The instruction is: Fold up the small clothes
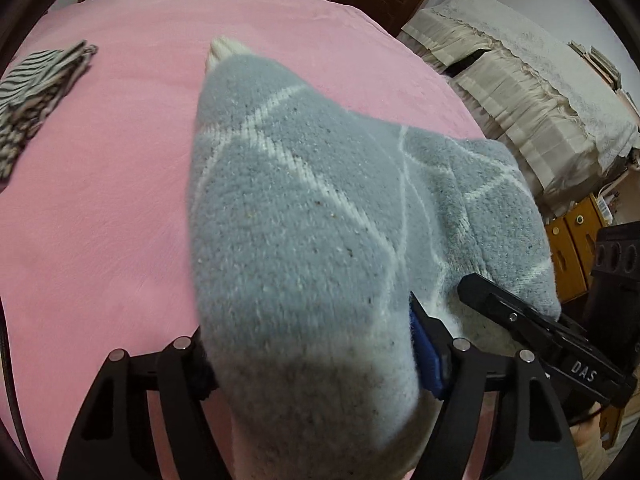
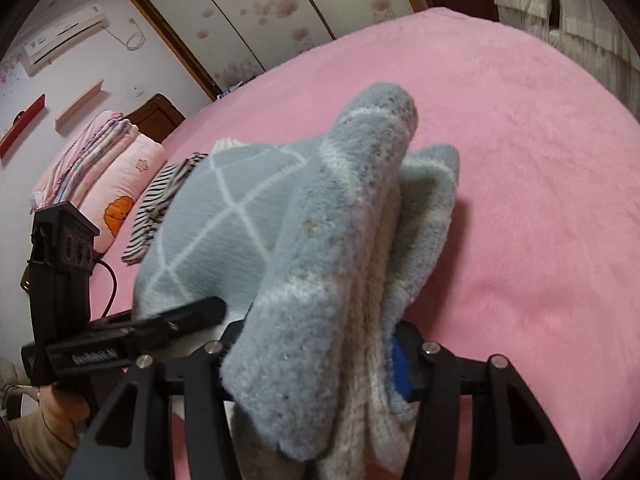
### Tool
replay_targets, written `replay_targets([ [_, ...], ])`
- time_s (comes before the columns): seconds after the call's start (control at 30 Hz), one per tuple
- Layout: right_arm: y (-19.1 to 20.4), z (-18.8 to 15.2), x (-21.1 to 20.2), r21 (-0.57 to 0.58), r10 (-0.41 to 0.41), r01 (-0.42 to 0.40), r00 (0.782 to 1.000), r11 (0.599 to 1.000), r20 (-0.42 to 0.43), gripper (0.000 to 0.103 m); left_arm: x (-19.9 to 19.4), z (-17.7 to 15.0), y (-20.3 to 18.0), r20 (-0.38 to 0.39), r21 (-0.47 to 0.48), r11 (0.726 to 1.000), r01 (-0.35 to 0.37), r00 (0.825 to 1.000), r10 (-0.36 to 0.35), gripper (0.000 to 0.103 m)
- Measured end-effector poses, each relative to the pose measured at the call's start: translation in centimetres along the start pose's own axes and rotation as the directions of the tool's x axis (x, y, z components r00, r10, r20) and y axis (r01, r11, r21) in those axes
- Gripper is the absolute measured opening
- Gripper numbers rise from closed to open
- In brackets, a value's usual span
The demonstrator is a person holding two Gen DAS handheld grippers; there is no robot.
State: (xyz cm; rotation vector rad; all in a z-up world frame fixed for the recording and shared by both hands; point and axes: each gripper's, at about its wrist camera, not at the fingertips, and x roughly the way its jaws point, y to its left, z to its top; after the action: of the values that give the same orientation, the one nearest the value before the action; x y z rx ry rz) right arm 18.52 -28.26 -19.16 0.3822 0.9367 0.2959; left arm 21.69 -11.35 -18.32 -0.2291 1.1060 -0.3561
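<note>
Pink fleece bedding [image 1: 100, 200] fills the ground under both of your grippers, with a cream lace-covered piece of furniture [image 1: 540, 92] off to one side and floral wardrobe doors [image 2: 260, 12] behind. Your left gripper [image 1: 316, 360] is clamped on a fluffy grey-blue sock [image 1: 288, 208] with a white diamond pattern, its cream toe pointing away from you. The sock sits between the black jaws, and a blue pad [image 1: 426, 356] presses its side. Your right gripper [image 2: 320, 364] pinches the bunched, doubled-over part of the same sock [image 2: 320, 260] between its jaws, lifted off the bedding. A striped black-and-white garment [image 1: 36, 100] lies well apart on the bedding, near folded pink quilts [image 2: 108, 172] by the headboard.
</note>
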Motion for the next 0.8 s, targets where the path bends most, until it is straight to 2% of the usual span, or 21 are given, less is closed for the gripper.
replay_targets([
  [0.27, 6.2, -3.3, -2.2, -0.003, 0.061, -0.061, 0.997, 0.998, -0.054, 0.051, -7.6, -3.3, 3.1, 0.016, -0.031, 0.999, -0.032, 0.999, 0.033, 0.073],
  [0.47, 13.6, -2.3, -1.6, -0.041, 0.164, -0.168, 0.984, 0.985, -0.073, 0.051, -15.0, -2.8, 9.3, 0.067, -0.078, 0.996, -0.051, 0.996, 0.056, 0.073],
  [0.63, 23.1, 1.4, 0.6, -0.108, 0.248, -0.251, 0.968, 0.962, -0.043, 0.051, -21.0, 1.9, 14.6, 0.143, -0.049, 0.991, -0.121, 0.982, 0.127, 0.073],
  [0.73, 29.2, 4.9, 3.0, -0.122, 0.299, -0.299, 0.954, 0.946, -0.017, 0.051, -23.9, 6.1, 18.4, 0.204, -0.013, 0.986, -0.166, 0.965, 0.165, 0.073],
  [0.8, 31.8, 7.6, 5.4, -0.120, 0.334, -0.331, 0.943, 0.936, 0.007, 0.051, -25.2, 9.5, 21.4, 0.242, 0.002, 0.983, -0.182, 0.954, 0.176, 0.073],
])
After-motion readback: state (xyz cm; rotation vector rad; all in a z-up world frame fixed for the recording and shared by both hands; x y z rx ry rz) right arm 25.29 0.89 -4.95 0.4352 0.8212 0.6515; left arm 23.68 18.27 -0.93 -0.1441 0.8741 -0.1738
